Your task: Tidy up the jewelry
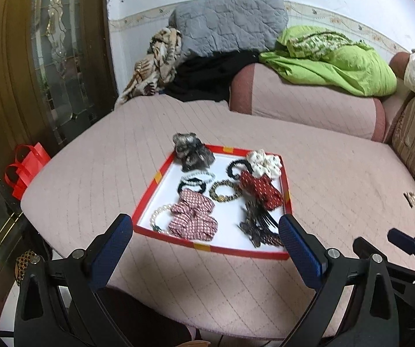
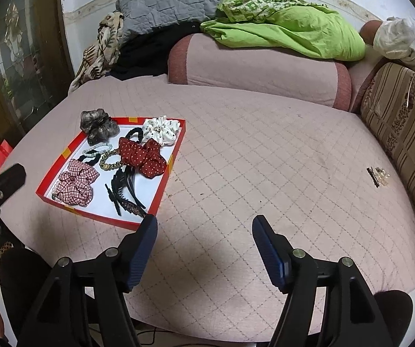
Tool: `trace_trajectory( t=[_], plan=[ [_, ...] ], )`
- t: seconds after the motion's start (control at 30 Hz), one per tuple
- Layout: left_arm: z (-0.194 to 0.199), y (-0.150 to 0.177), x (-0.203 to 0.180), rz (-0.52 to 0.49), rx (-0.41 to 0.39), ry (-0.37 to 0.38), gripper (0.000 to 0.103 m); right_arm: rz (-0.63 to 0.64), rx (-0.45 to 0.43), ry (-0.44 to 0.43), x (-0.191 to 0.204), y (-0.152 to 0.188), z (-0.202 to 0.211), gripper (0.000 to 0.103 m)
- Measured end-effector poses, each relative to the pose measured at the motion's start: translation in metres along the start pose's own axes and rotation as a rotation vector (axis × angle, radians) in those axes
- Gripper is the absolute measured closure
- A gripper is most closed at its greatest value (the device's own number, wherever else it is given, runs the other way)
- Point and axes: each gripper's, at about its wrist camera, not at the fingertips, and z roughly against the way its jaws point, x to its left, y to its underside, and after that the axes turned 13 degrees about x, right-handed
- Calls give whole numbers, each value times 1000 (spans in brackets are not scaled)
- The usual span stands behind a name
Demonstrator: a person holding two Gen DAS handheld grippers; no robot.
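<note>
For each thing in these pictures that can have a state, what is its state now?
Left gripper: open, holds nothing.
Right gripper: open, empty, over bare sofa cover.
Red tray: lidless, lies flat on the sofa, holds accessories.
Red dotted scrunchie: in the tray.
Checked scrunchie: in the tray.
White dotted scrunchie: at the tray's far corner.
Small clip: outside the tray, near the striped cushion.

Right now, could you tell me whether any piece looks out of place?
Yes: a small hair clip lies alone on the pink cover near the striped cushion, far from the red tray that holds everything else.
</note>
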Motion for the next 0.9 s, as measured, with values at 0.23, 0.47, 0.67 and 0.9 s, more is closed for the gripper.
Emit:
trace_trajectory(
  t=[0.23, 0.47, 0.67, 0.9],
  plan=[
    [-13, 6, -8, -33, 51, 18, 3, 5, 9, 7, 3, 2, -5, 28],
    [-22, 8, -11, -42, 83, 28, 3, -11, 26, 9, -1, 1, -11, 26],
    [-27, 9, -12, -44, 103, 32, 3, -8, 37, 11, 0, 2, -15, 26],
    [-32, 10, -10, -41, 125, 40, 3, -4, 50, 14, 3, 2, -20, 26]
  ],
)
